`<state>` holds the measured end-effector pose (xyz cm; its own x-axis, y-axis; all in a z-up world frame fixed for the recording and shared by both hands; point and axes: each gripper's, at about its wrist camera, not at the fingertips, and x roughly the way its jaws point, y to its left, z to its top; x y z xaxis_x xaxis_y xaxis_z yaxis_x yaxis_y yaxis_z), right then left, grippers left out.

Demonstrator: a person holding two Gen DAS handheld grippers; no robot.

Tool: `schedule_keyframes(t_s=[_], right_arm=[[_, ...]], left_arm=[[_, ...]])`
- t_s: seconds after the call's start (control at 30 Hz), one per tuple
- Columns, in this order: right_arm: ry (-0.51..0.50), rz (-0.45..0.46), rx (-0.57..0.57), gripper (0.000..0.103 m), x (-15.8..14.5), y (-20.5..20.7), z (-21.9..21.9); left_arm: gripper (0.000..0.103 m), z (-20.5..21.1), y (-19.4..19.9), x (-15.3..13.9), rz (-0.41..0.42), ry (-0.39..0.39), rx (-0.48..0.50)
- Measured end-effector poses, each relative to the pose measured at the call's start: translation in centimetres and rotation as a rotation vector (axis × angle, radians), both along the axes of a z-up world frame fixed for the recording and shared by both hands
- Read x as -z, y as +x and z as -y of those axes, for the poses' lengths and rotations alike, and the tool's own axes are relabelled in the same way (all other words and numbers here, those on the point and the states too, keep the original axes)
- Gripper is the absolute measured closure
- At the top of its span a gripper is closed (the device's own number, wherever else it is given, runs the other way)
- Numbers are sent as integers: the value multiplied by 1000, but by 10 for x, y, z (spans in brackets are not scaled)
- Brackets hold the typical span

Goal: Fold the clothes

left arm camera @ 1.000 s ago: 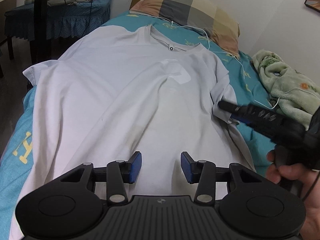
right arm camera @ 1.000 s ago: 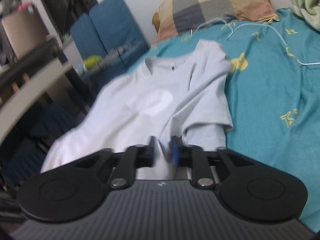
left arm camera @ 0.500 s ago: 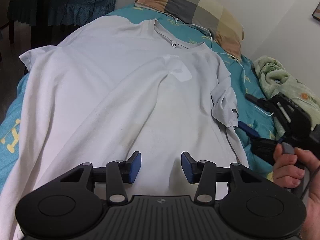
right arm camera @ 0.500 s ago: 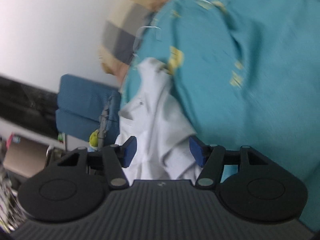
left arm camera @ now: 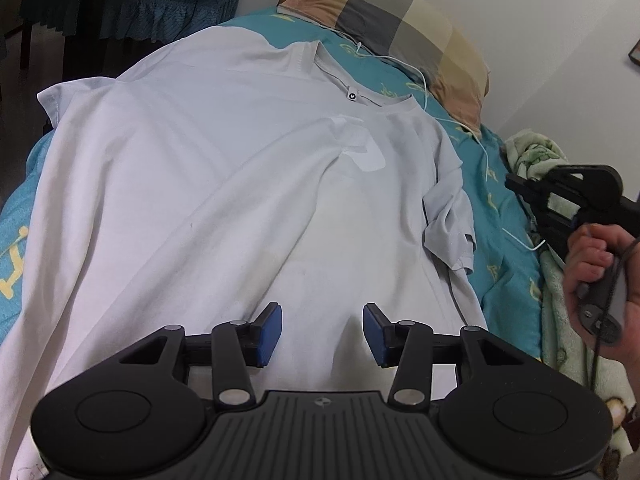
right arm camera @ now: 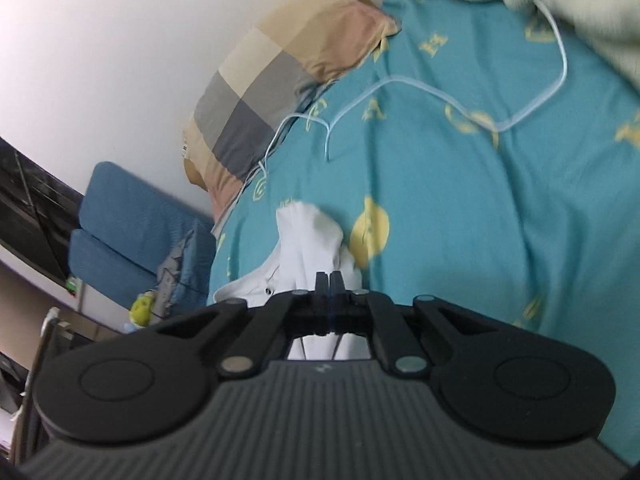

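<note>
Shirt as my landmark: the white T-shirt (left arm camera: 224, 200) lies face up and spread along the teal bedsheet (left arm camera: 504, 240), collar toward the checked pillow (left arm camera: 400, 12) at the head end, which I judge is the flat layout wanted before any fold is made. Left of the shirt, its sleeve (left arm camera: 60, 96) lies out flat near the bed edge, a good reference for the fold line. Over the shirt's lower front, near the hem, I hold the left gripper (left arm camera: 322, 330) with its blue pads (left arm camera: 270, 332) parted about halfway, nothing between them, cloth below; I cannot tell if the tips touch the fabric. I read this as waiting to take the hem. On the shirt's right side the other sleeve (left arm camera: 452, 220) is rumpled and curled onto the body, so it needs spreading or tucking first. Right of the shirt, past a strip of bare sheet and a white cable (right arm camera: 440, 92), the right gripper (right arm camera: 329, 280) is held off the garment in a hand (left arm camera: 600, 276), beside the green blanket (left arm camera: 536, 160); its fingers are pressed together on nothing, with the sleeve only showing beyond the tips
</note>
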<state>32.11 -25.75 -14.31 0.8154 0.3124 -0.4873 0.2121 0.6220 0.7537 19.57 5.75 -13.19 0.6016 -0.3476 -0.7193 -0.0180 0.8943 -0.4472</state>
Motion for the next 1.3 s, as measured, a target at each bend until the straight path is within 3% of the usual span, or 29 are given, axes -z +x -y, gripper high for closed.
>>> schedule_keyframes(t_s=[0.17,0.3,0.37,0.43,0.53,0.7,0.9,0.93,0.97,1.0,1.03,1.3], right_arm=[[157,-146,-37,97,26,-28,7],[403,-215,54,90,59,-56,4],[435,-233,77,51,65,-60,-4],[458,-251,99,43,71,-62,-11],[509,-240,148,42,80,-61,-18],[543,-151,202,43,75,-55,-23],[499,-160,197,46,70,-44,-33],[466,-156,206,50,68,-39,-33],[433,-152,214,63,66,-34,-33],[395,-149,223,77,64,-29,-33],[347,-147,231,100,59,-24,-32],[8,92,157,100,-38,21,-21]], left_arm=[[55,-2,0,1,-1,-11,-5],[55,-3,0,1,-3,-24,-10],[55,-4,-1,2,-4,-30,-13],[55,-4,-1,2,-6,-36,-15],[56,-5,-1,2,-5,-42,-17],[57,-7,-2,3,-4,-49,-24],[57,-8,-3,4,-1,-58,-27],[57,-9,-3,5,1,-59,-27],[57,-9,-3,5,2,-62,-28],[57,-9,-3,5,3,-65,-29],[57,-10,-3,5,3,-68,-30],[57,-10,1,6,8,-80,-40]])
